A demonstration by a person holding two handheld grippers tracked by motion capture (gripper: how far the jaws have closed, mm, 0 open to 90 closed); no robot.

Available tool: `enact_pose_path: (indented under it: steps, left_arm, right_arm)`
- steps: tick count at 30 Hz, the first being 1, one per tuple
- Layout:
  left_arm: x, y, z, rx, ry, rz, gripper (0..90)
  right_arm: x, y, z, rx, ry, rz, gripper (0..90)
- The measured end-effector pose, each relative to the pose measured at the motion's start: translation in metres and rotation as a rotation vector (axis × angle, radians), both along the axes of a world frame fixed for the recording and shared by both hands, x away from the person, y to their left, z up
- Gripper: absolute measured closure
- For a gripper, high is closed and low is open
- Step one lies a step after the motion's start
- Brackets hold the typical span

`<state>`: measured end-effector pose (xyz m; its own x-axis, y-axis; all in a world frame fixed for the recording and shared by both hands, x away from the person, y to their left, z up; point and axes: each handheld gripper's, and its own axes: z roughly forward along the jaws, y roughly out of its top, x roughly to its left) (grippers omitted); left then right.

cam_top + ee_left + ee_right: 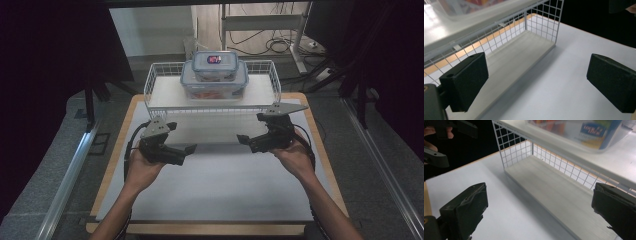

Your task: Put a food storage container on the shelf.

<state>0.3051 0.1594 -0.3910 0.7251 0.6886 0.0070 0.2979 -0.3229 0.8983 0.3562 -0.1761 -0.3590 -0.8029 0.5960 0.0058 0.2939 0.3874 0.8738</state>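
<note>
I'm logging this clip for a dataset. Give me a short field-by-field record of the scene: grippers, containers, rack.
left gripper: open, holding nothing, above the table
right gripper: open, holding nothing, facing the left one
wire rack: white, two levels, at the table's far side
large container: clear, on the rack's top shelf
small container: stacked on the large one
lower shelf: bare

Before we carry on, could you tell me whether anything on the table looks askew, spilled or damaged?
Nothing stands out. The small box sits squarely on the large box, both lids shut, on the top shelf of the wire rack. No spill shows. The left gripper and right gripper hold apart from the rack, jaws open and holding nothing.
</note>
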Motion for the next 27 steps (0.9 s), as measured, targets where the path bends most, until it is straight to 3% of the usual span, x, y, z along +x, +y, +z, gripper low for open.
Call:
enact_pose_path:
  steps: [13, 20, 27]
  left_arm:
    - [-0.018, -0.001, -0.03, -0.001, 0.024, 0.005, 2.8]
    - [-0.026, 0.004, -0.038, -0.004, 0.017, 0.017, 2.7]
    - [-0.036, 0.007, -0.047, 0.002, 0.017, 0.025, 2.8]
  right_arm:
    - [-0.021, -0.005, -0.032, 0.0, 0.014, 0.02, 0.0]
    - [-0.032, -0.011, -0.048, 0.0, 0.001, 0.018, 0.0]
    - [-0.038, -0.017, -0.06, 0.002, 0.023, 0.011, 0.0]
